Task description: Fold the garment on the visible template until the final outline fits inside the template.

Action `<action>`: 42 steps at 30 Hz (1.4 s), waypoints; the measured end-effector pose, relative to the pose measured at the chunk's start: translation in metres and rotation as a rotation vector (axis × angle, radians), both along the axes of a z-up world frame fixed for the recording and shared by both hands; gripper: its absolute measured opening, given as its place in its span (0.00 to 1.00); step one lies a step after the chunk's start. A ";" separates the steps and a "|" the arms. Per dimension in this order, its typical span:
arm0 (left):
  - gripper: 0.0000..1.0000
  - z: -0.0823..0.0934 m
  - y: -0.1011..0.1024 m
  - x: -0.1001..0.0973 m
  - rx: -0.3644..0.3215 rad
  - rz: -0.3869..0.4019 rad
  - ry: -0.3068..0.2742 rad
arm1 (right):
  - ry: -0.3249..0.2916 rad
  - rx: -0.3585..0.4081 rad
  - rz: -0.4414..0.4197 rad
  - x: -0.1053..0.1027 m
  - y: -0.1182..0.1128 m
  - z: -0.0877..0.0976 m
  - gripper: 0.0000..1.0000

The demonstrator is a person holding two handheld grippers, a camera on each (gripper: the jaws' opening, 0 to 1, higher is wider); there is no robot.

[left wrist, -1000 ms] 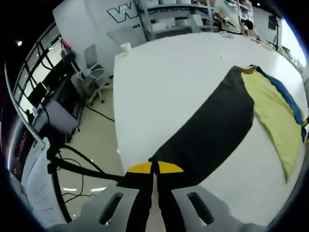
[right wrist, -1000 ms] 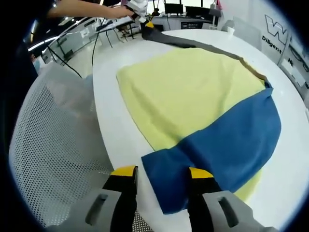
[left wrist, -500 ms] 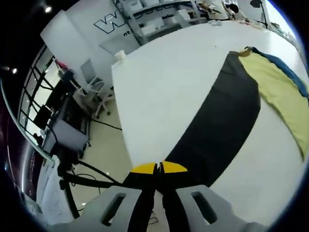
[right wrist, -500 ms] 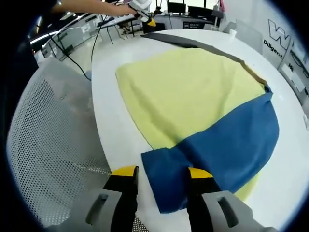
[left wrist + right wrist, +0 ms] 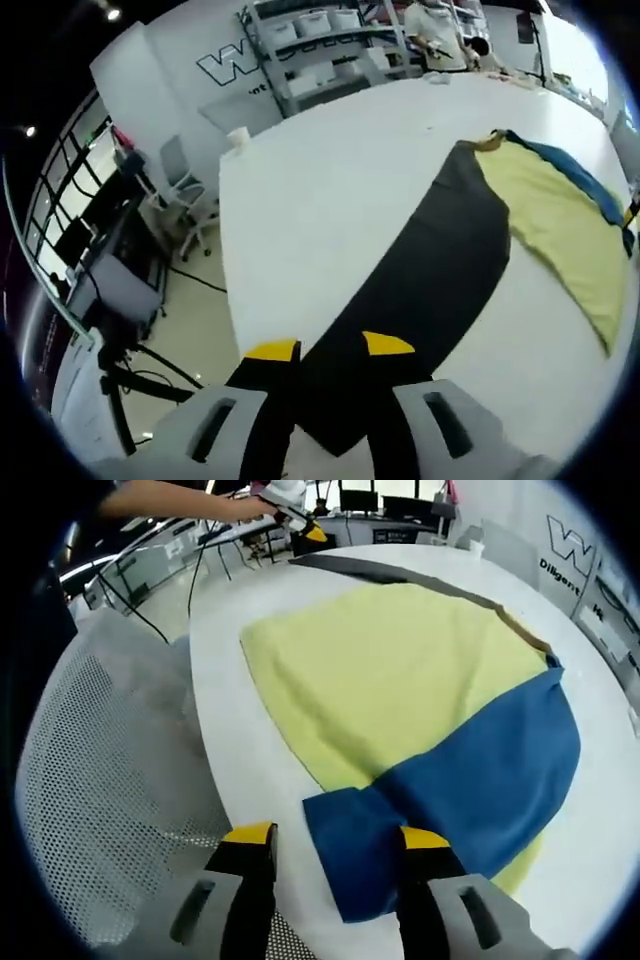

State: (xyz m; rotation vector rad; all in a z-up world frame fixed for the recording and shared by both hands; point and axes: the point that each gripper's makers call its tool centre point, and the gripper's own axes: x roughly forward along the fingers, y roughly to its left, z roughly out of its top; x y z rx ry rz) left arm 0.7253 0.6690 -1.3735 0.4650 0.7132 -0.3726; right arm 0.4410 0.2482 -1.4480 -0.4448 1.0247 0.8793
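Start on your left. Your left gripper (image 5: 328, 348) stands with its jaws spread wide, and the end of the black sleeve (image 5: 425, 285) lies between them without being pinched. From there the sleeve runs as 1 long band straight ahead and to the right across the white table (image 5: 310, 190), until it meets the yellow body (image 5: 555, 225) of the garment. That line is what the coming move turns on: the sleeve's long axis points directly away from this gripper toward the garment's body, so a fold would carry the sleeve end along that same line, inward.

Move across to the right. In the right gripper view the yellow body (image 5: 390, 670) spreads flat over the table's near half, with the black sleeve (image 5: 400, 573) trailing off its far edge toward your left gripper (image 5: 300, 525). The blue sleeve (image 5: 470, 780) lies folded across the yellow panel, and its end comes back toward you.

Your right gripper (image 5: 335, 833) is also wide, holding nothing, and the blue sleeve end sits between its 2 jaws at the table edge. So each gripper is at its own sleeve end, and the garment lies stretched between your 2 hands. I cannot make out a template outline on the table.
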 end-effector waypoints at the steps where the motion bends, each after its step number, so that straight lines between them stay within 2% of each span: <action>1: 0.31 -0.001 -0.003 -0.001 -0.001 -0.010 0.003 | 0.000 -0.002 0.000 0.000 0.000 0.000 0.43; 3: 0.29 -0.001 -0.011 -0.004 0.003 -0.035 -0.001 | -0.009 -0.027 0.012 0.001 -0.001 0.000 0.38; 6: 0.27 0.000 -0.023 -0.007 -0.028 -0.058 -0.003 | -0.048 -0.035 0.049 0.003 0.002 0.005 0.27; 9: 0.26 0.000 -0.032 -0.008 -0.044 -0.080 -0.008 | -0.058 -0.058 0.094 0.000 0.007 0.006 0.20; 11: 0.26 0.000 -0.038 -0.009 -0.055 -0.090 -0.009 | -0.036 -0.085 0.118 -0.006 0.007 0.000 0.20; 18: 0.24 0.000 -0.057 -0.014 -0.072 -0.150 -0.018 | -0.015 -0.105 0.120 -0.017 -0.002 -0.002 0.22; 20: 0.24 -0.002 -0.058 -0.014 -0.078 -0.146 -0.014 | -0.034 -0.100 0.127 -0.015 -0.002 -0.001 0.20; 23: 0.24 -0.002 -0.061 -0.016 -0.080 -0.143 -0.013 | -0.018 -0.104 0.099 -0.013 -0.002 -0.002 0.18; 24: 0.24 -0.002 -0.061 -0.018 -0.084 -0.141 -0.012 | -0.051 -0.146 0.165 -0.011 -0.005 -0.003 0.17; 26: 0.23 -0.001 -0.063 -0.021 -0.090 -0.141 -0.011 | -0.085 -0.180 0.227 -0.010 -0.006 -0.003 0.13; 27: 0.23 -0.001 -0.064 -0.022 -0.088 -0.145 -0.011 | -0.064 -0.160 0.212 -0.012 -0.004 -0.003 0.12; 29: 0.23 -0.001 -0.064 -0.024 -0.079 -0.150 -0.012 | -0.061 -0.165 0.215 -0.011 -0.005 -0.003 0.11; 32: 0.23 -0.003 -0.064 -0.026 -0.079 -0.141 -0.003 | -0.082 -0.181 0.218 -0.005 -0.008 -0.003 0.00; 35: 0.23 -0.004 -0.066 -0.029 -0.068 -0.134 -0.005 | -0.071 -0.157 0.199 -0.004 -0.009 -0.002 0.00; 38: 0.22 0.000 -0.070 -0.035 -0.069 -0.111 -0.017 | -0.074 -0.139 0.231 -0.004 -0.011 0.000 0.00; 42: 0.22 0.006 -0.078 -0.043 -0.057 -0.101 -0.031 | -0.091 -0.102 0.251 0.002 -0.014 0.014 0.00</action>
